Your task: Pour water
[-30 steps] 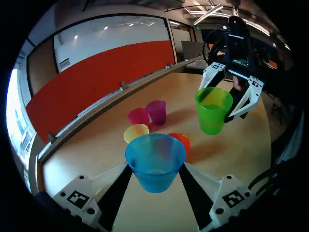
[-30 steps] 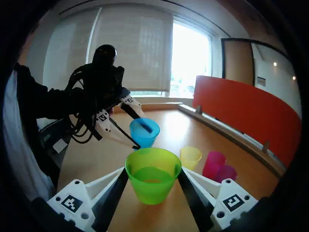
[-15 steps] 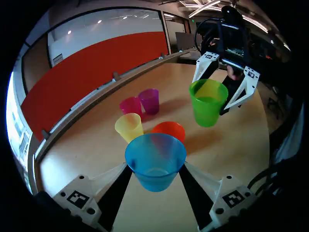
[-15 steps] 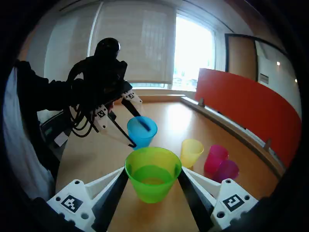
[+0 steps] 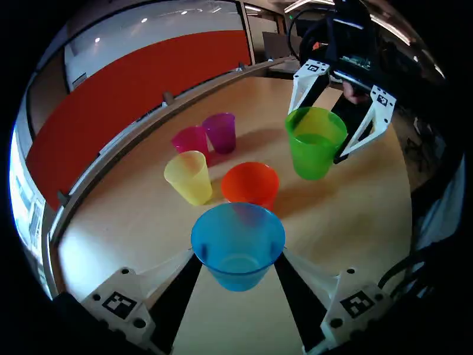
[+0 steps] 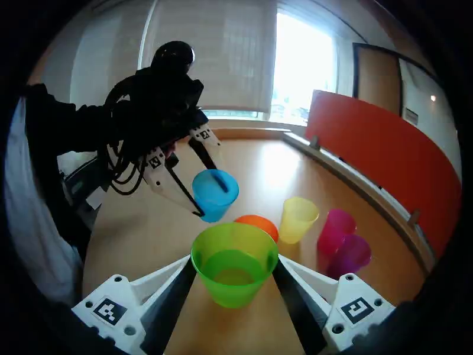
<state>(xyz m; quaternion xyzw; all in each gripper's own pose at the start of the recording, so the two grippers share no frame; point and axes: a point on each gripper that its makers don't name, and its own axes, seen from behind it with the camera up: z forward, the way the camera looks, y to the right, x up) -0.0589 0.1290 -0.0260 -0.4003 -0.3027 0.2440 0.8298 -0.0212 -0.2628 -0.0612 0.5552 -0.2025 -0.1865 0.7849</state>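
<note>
My left gripper (image 5: pixel 238 260) is shut on a blue cup (image 5: pixel 237 244), held upright above the wooden table (image 5: pixel 355 207); the same blue cup (image 6: pixel 214 193) appears in the right gripper view, held by the left gripper (image 6: pixel 200 183). My right gripper (image 6: pixel 234 278) is shut on a green cup (image 6: pixel 234 264) with water in its lower part. In the left gripper view the green cup (image 5: pixel 314 142) hangs at the far right between the right gripper's (image 5: pixel 322 139) white fingers. An orange cup (image 5: pixel 250 185) stands on the table between the two held cups.
A yellow cup (image 5: pixel 188 176), a pink cup (image 5: pixel 190 141) and a purple cup (image 5: pixel 220 132) stand on the table near the orange one. A red partition (image 5: pixel 118 89) runs along the table's far edge. A person's dark sleeve (image 6: pixel 71 136) is behind the left gripper.
Both held cups have risen, so the table's cups show more from above. The orange cup has come into sight in the right gripper view. Both grips are unchanged.
</note>
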